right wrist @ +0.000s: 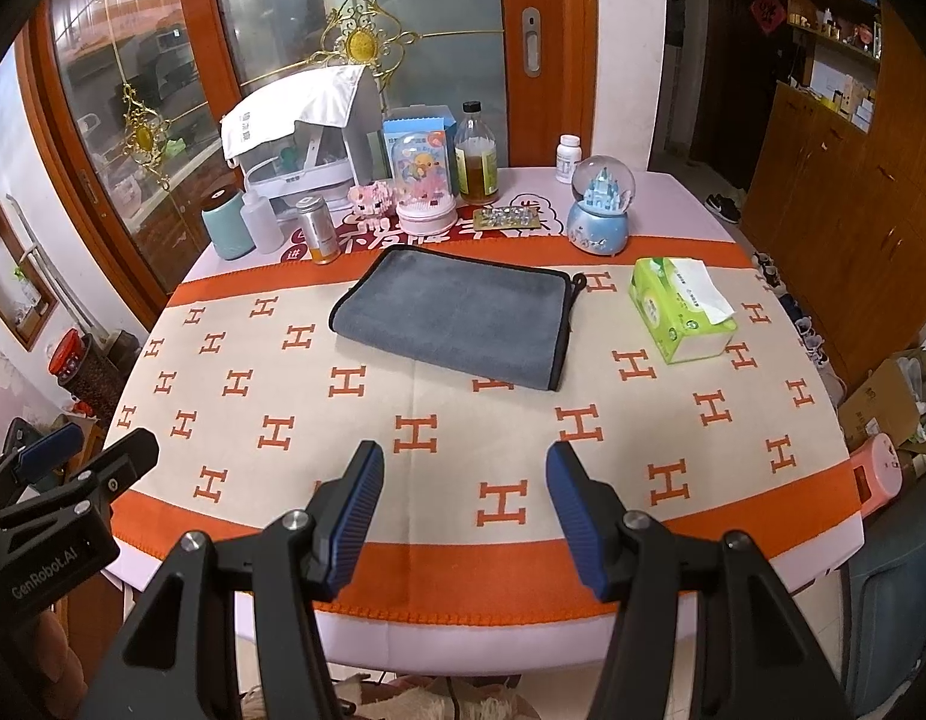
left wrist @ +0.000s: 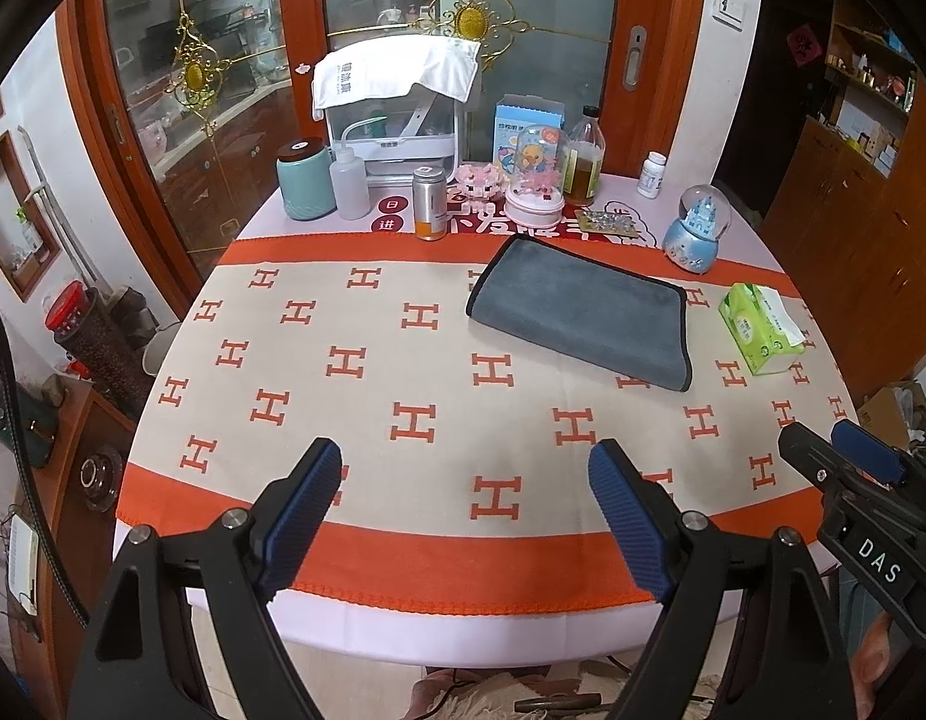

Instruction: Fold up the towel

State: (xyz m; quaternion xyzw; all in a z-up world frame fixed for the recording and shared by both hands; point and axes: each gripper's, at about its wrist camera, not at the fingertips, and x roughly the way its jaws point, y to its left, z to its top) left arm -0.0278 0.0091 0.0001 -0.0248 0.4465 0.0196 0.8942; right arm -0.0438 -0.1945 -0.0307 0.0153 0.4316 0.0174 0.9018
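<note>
A grey towel (left wrist: 583,312) with a black edge lies folded flat on the far half of the table; it also shows in the right wrist view (right wrist: 457,315). My left gripper (left wrist: 466,480) is open and empty, held above the table's near edge, well short of the towel. My right gripper (right wrist: 466,480) is open and empty too, above the near edge. Each gripper shows at the side of the other's view, the right one (left wrist: 847,450) and the left one (right wrist: 85,450).
The table (left wrist: 403,564) has an orange and beige cloth with H marks. A green tissue box (right wrist: 682,309) lies right of the towel. Bottles, a snow globe (right wrist: 601,213), a teal jar (left wrist: 304,180) and a white appliance (left wrist: 397,114) stand along the back edge.
</note>
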